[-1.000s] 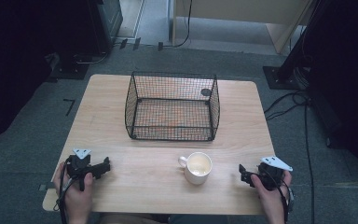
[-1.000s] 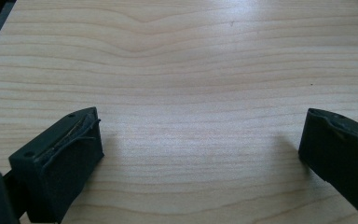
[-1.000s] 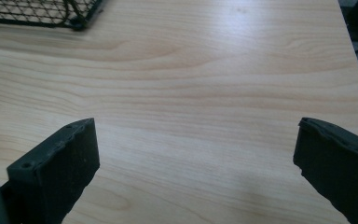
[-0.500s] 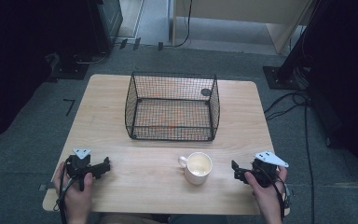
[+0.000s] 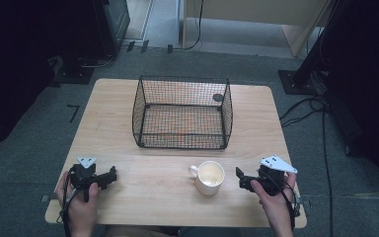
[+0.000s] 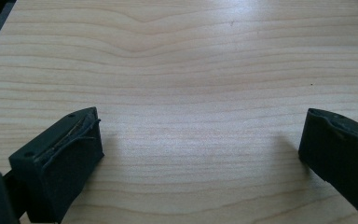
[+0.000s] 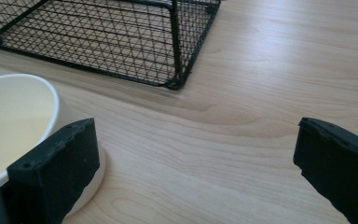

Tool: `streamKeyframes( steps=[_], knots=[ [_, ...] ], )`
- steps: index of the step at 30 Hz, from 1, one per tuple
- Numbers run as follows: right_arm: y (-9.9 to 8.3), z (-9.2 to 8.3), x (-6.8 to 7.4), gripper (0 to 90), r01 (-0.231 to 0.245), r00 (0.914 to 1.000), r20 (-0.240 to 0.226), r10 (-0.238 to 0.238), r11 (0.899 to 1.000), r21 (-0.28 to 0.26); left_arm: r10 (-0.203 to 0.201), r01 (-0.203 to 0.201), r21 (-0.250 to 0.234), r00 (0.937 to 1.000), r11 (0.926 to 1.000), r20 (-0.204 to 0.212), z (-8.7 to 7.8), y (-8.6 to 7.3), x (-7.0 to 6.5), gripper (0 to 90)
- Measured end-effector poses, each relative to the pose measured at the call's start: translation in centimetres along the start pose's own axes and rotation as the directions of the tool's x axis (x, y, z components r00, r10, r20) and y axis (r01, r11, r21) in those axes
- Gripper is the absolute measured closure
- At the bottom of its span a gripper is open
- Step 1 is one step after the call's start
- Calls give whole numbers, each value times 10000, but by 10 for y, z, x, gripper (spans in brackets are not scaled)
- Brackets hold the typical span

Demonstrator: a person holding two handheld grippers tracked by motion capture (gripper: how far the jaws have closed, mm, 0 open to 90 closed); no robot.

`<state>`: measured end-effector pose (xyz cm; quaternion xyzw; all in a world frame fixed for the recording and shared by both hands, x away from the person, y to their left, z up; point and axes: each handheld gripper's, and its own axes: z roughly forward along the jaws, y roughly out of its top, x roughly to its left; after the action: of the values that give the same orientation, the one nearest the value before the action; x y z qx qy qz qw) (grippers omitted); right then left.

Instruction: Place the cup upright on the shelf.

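I can read no text, label, brand, number or sign from here. The mug (image 5: 209, 177) is plain on what I see of it, the wire basket (image 5: 182, 112) carries no tag, and the tabletop (image 5: 113, 106) shows bare wood grain. The grey plate on the right hand-held gripper (image 5: 242, 178) has no marking I can make out. A dark mark on the floor (image 5: 73, 112) is too small to read.

Pale wood-grain counter (image 5: 128, 113), smooth w/ soft satin sheen. Black wire-mesh basket (image 5: 182, 112), thin metal, matt coating. Cream round ceramic mug (image 5: 209, 177), glossy glaze inside & out. Right claw (image 7: 196, 158) pads: matt black, rubbery; left claw (image 6: 200, 149) pads scuffed, rough-edged.
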<state>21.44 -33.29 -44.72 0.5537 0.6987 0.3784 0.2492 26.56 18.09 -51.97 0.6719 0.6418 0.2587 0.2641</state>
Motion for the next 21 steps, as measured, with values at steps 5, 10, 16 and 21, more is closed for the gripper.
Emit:
streamKeyframes(
  steps=[5, 10, 16, 21],
  knots=[
    [4, 3, 9, 0, 146, 9997, -197, -147, 9999, -44, 0, 0, 0, 10000, 10000, 1, 0, 0, 0, 0],
    [9, 4, 18, 0, 152, 9989, -430, -161, 9996, -217, -6, 6, -5, 10000, 10000, 1, 0, 0, 0, 0],
    [13, 6, 31, 0, 250, 9966, -785, -268, 9994, -242, -1, 1, 0, 10000, 10000, 0, 0, 0, 0, 0],
    [13, 9, 40, 0, 455, 9937, -1017, -466, 9989, -133, -4, 4, -2, 10000, 10000, 6, 0, 0, 0, 0]
  ],
)
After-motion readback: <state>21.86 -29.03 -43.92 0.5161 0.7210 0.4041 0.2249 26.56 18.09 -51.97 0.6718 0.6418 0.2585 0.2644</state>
